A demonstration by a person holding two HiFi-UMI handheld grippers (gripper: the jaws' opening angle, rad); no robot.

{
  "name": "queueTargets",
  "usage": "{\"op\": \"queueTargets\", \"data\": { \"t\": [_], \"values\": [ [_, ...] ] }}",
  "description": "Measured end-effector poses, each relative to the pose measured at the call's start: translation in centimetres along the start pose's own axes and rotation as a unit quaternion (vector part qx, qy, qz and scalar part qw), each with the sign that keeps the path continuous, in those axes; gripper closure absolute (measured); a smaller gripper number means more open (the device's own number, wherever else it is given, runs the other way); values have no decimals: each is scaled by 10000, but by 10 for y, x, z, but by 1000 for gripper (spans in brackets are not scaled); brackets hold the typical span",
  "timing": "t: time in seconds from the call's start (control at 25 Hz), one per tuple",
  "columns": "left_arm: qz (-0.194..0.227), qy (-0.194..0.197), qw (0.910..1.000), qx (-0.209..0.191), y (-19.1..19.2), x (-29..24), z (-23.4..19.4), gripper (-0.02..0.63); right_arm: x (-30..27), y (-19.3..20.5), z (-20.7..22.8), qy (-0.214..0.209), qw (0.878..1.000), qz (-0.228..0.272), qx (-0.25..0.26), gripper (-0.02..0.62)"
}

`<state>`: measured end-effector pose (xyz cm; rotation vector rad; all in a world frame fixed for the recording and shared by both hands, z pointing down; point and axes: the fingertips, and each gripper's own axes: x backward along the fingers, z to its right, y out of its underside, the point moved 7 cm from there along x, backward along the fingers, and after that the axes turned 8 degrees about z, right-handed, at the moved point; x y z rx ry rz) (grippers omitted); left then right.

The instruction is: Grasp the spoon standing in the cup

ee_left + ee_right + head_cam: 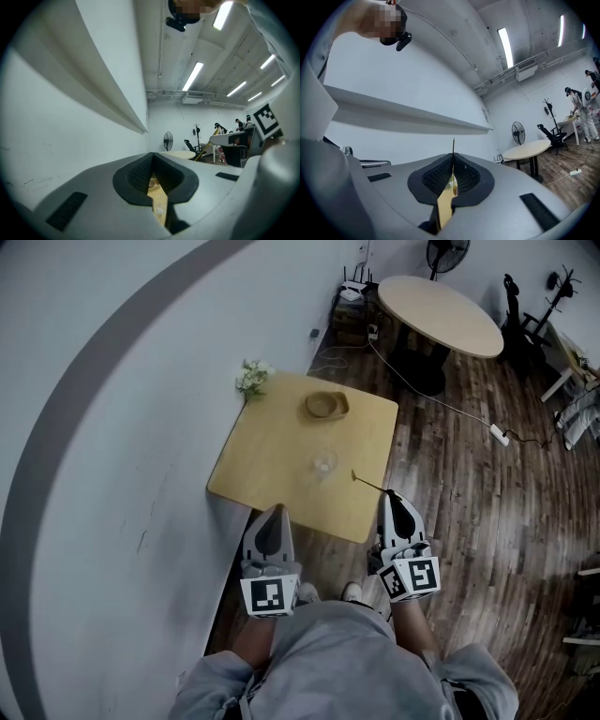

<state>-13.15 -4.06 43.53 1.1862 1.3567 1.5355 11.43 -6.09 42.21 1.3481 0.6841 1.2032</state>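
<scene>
A clear glass cup (323, 465) stands on the small wooden table (272, 451), with nothing standing in it. The thin spoon (367, 483) is outside the cup, to its right, slanting over the table's front right corner. My right gripper (389, 495) is shut on the spoon's near end. In the right gripper view the spoon (453, 146) sticks up as a thin line from the closed pads (465, 176). My left gripper (273, 510) hangs at the table's front edge, shut and holding nothing. Through its closed jaws the left gripper view shows a strip of table (158, 197).
A wooden bowl (326, 405) sits at the table's far side, and a small bunch of flowers (251, 377) at its far left corner. The white wall runs along the left. A round table (441, 313), chairs and a floor cable (459, 409) lie beyond.
</scene>
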Motion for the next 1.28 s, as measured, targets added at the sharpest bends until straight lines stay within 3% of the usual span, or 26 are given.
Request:
{"op": "queueTargets", "data": {
  "t": [0.24, 1.28],
  "values": [
    [-21, -50, 10000, -20, -6, -2, 18, 604, 7, -21, 15, -60, 9998, 191, -1, 592],
    [27, -239, 9995, -188, -9, -6, 47, 604, 16, -24, 41, -270, 9994, 196, -83, 593]
  ]
}}
